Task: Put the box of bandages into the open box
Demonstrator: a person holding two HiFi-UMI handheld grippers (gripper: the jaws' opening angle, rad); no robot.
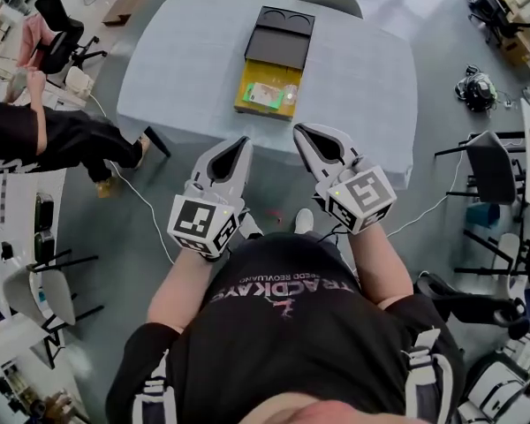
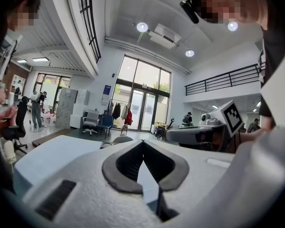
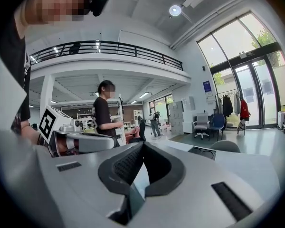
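Tongs first: the left gripper (image 1: pixel 241 143) and the right gripper (image 1: pixel 300 131) are both clenched tip to tip with nothing between them. They hover side by side just short of the near edge of the pale grey rounded table (image 1: pixel 168 78), pointing toward twelve o'clock. I judge they are shut and roughly level simply for the approach, since nothing is within reach yet. The flat yellow cardboard box (image 1: pixel 267 95) with a green-and-white label, which I take for the bandages, lies on the table at twelve o'clock from the jaws. Its far edge touches the black rectangular box (image 1: pixel 281 35) with two round recesses, presumably the open one. No grasp yet; I'd release one gripper's jaws before reaching in.
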